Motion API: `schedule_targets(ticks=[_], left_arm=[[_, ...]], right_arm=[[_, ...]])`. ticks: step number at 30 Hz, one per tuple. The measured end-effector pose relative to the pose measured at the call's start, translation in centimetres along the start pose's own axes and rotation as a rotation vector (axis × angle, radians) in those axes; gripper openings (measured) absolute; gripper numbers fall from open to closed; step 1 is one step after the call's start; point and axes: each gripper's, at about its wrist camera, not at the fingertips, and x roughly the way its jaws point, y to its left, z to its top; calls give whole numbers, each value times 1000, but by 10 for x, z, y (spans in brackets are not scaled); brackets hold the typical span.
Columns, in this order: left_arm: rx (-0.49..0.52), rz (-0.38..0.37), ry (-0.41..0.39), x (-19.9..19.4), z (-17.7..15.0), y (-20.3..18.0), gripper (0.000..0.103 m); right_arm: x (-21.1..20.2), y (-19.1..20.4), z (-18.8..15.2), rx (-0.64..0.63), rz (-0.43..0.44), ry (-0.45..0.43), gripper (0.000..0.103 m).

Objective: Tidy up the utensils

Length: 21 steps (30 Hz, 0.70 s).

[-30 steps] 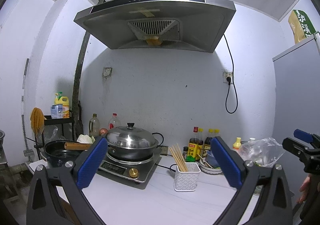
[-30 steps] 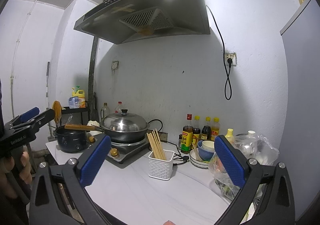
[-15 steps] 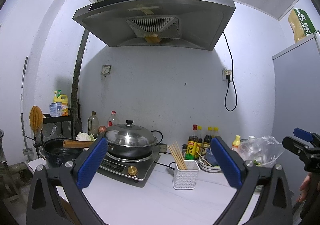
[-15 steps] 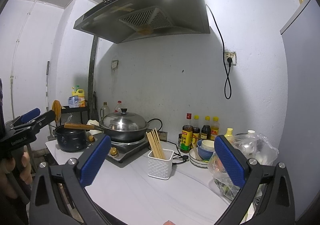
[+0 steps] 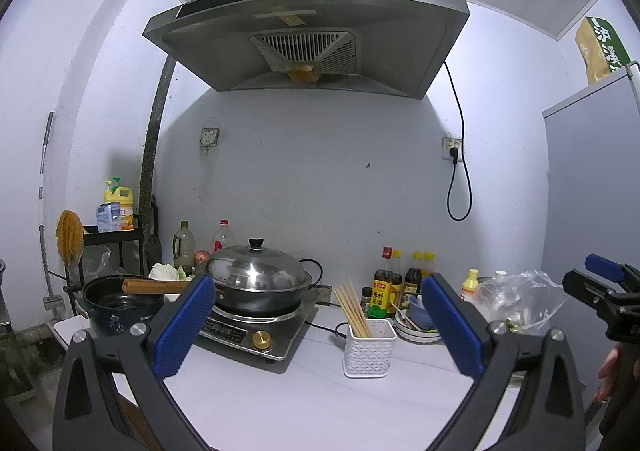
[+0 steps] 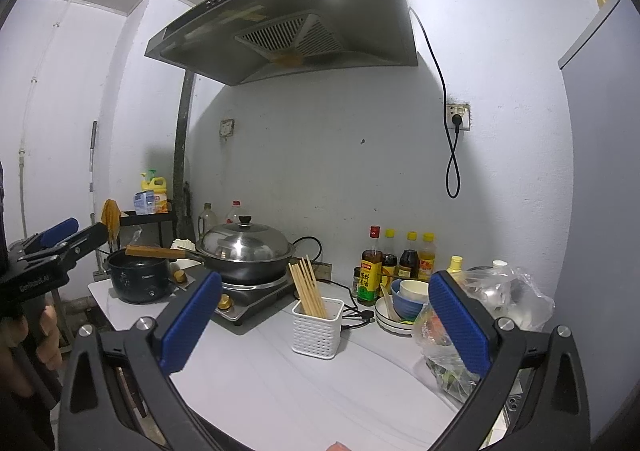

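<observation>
A white perforated utensil holder [image 5: 369,347] [image 6: 317,327] stands on the white counter with several wooden chopsticks [image 5: 353,307] [image 6: 308,287] leaning in it. Stacked plates and a blue bowl [image 6: 405,301] [image 5: 418,321] with a utensil resting in them sit to its right. My left gripper [image 5: 318,325] is open, held above the counter well short of the holder, nothing between its blue pads. My right gripper [image 6: 325,325] is open too, likewise short of the holder and empty. Each gripper also appears at the edge of the other's view.
An induction cooker with a lidded wok [image 5: 256,283] and a dark pot with a wooden handle [image 5: 120,301] sit at left. Sauce bottles [image 6: 394,263] line the wall. A plastic bag [image 6: 492,299] lies at right. A range hood [image 5: 304,39] hangs overhead. A tall cabinet stands on the right.
Both views have shifted only slightly; the left wrist view has tilted up a little. Both grippers remain open and empty.
</observation>
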Motion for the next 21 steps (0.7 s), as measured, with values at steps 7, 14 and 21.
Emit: schedule_targets(ticks=[7,14,21], left_arm=[[-2,-1,5,3,-1,2,103],[-5,-6,19,10,-4,3,103],[-6,2,25,17,-6,4,103]], right_arm=[[5,1,2,-5,2,8,102],[9,4,1,-4,0,18,103],[15,6,2,-11,7,23,103]])
